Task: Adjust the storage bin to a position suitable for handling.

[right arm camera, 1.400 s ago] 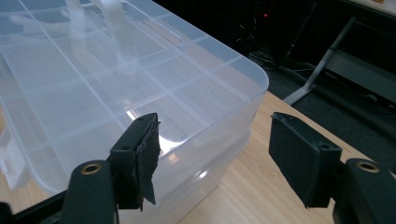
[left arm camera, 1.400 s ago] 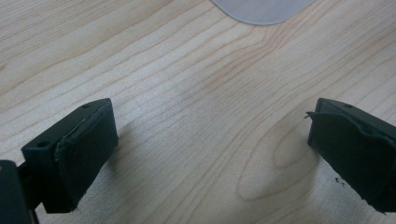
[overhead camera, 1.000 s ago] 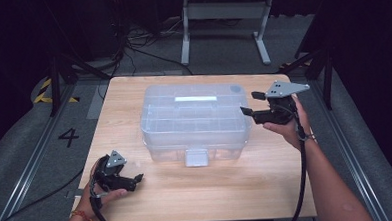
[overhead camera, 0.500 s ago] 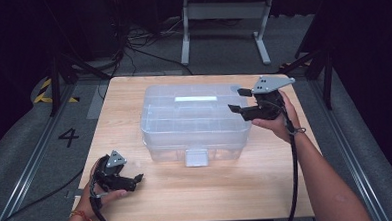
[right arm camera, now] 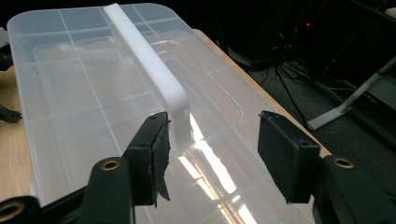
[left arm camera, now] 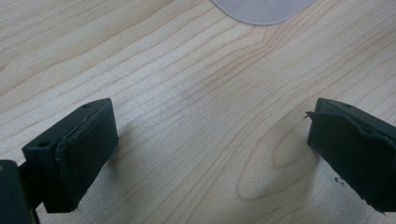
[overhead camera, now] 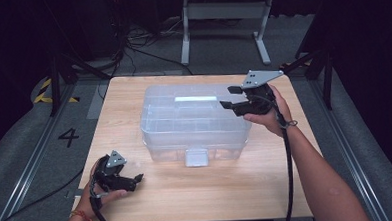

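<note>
The right tool (overhead camera: 232,97) hovers over the right end of the clear storage box (overhead camera: 194,121), its jaws apart with nothing between them, though they have just been closing, lined up near the white handle (right arm camera: 149,65) (not yet gripped). The left tool (overhead camera: 132,181) rests open on the tabletop (overhead camera: 212,190). I judge the grasp barely begun; lifting remains.

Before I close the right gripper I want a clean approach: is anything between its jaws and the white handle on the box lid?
Nothing visible. The right gripper hangs open just over the clear box, the white handle straight ahead of its jaws.
</note>
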